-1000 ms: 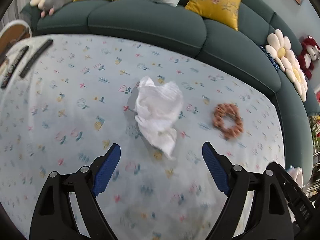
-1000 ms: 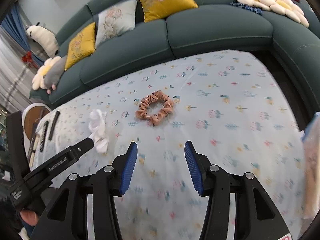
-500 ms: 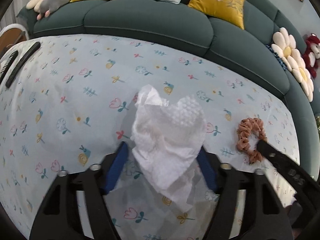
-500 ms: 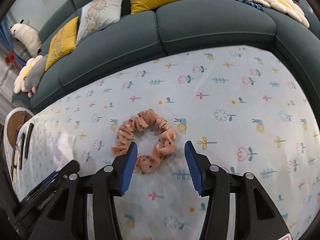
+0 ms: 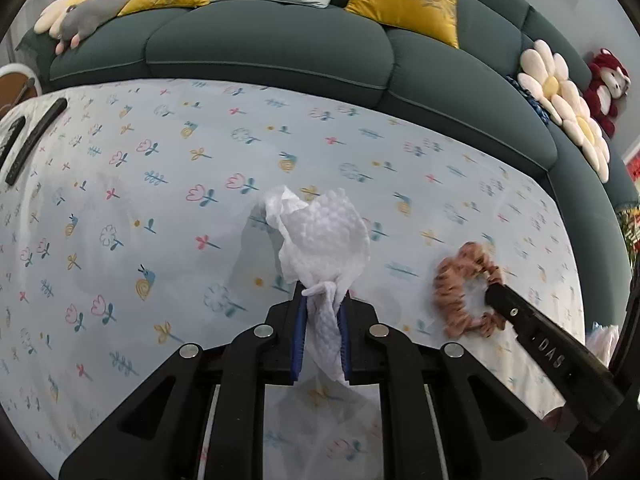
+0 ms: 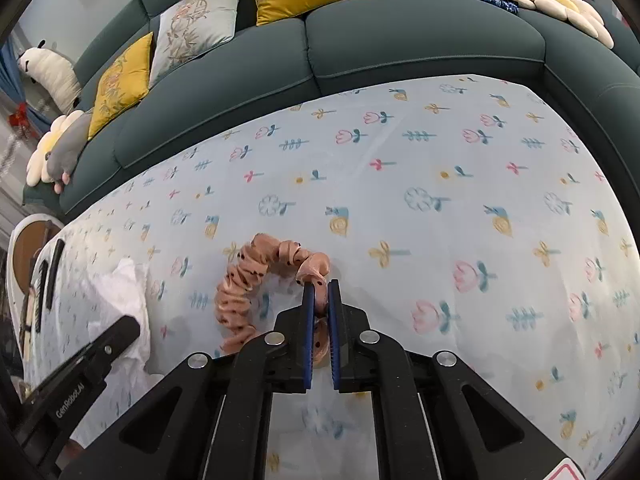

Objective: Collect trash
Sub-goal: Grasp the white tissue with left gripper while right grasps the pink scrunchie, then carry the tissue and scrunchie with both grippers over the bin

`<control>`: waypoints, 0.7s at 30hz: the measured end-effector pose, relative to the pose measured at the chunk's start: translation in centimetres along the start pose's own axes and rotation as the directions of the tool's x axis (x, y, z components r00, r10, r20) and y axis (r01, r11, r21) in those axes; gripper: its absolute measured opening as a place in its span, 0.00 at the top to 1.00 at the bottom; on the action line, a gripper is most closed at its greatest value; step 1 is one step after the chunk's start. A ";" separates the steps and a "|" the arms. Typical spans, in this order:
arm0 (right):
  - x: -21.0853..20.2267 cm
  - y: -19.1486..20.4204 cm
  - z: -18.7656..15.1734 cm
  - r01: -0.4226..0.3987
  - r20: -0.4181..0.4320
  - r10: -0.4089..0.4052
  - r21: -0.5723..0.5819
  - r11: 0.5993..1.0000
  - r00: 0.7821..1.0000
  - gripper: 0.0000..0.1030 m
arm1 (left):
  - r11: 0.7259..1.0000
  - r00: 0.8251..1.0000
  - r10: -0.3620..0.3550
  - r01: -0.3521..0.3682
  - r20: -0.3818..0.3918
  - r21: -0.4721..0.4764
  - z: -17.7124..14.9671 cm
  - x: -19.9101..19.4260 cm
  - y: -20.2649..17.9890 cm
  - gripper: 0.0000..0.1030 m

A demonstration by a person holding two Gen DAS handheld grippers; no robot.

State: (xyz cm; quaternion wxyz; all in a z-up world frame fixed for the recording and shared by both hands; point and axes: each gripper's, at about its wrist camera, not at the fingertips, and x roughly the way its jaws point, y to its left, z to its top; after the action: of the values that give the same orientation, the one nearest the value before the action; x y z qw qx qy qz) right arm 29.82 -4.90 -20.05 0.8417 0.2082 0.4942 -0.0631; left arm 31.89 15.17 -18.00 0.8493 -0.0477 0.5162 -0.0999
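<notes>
My left gripper (image 5: 322, 300) is shut on a crumpled white paper towel (image 5: 320, 236), pinched between the blue pads low over the flowered tablecloth (image 5: 160, 184). My right gripper (image 6: 320, 292) is shut on a pink-brown dotted scrunchie (image 6: 240, 280) that lies on the cloth. In the left wrist view the scrunchie (image 5: 456, 288) is at the right with the right gripper's black finger on it. In the right wrist view the paper towel (image 6: 128, 292) is at the left behind the left gripper's black finger.
A dark green sofa (image 5: 272, 40) with yellow and pale cushions curves round the far and right sides of the table. Black remotes (image 5: 36, 140) lie at the table's left end. Flower cushions (image 5: 568, 108) and a red plush toy (image 5: 608, 84) sit at the right.
Both grippers moved forward and closed: the left on the paper towel, the right on the scrunchie. One second ago both were open and farther back.
</notes>
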 end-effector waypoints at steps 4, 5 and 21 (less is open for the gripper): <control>-2.0 -0.6 -0.8 -0.021 0.007 0.021 0.001 1.000 1.000 0.94 | 1.000 1.000 -0.016 0.015 0.005 0.018 -0.5 -1.9 -1.4 0.87; -2.8 -0.9 -0.9 -0.028 0.014 0.028 0.004 1.000 1.000 0.94 | 1.000 1.000 -0.019 0.019 0.006 0.023 -0.6 -2.3 -1.8 0.87; -16.8 -5.5 -1.9 -0.079 0.163 0.074 0.020 0.997 0.984 0.94 | 0.987 0.994 -0.104 0.098 0.038 0.130 -3.1 -11.4 -11.8 0.87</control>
State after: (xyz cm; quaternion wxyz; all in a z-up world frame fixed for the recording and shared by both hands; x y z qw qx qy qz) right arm 18.12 -10.75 -7.99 0.8781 0.2322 0.4148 -0.0539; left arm 22.61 6.25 -7.35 0.8557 -0.0218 0.4866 -0.1745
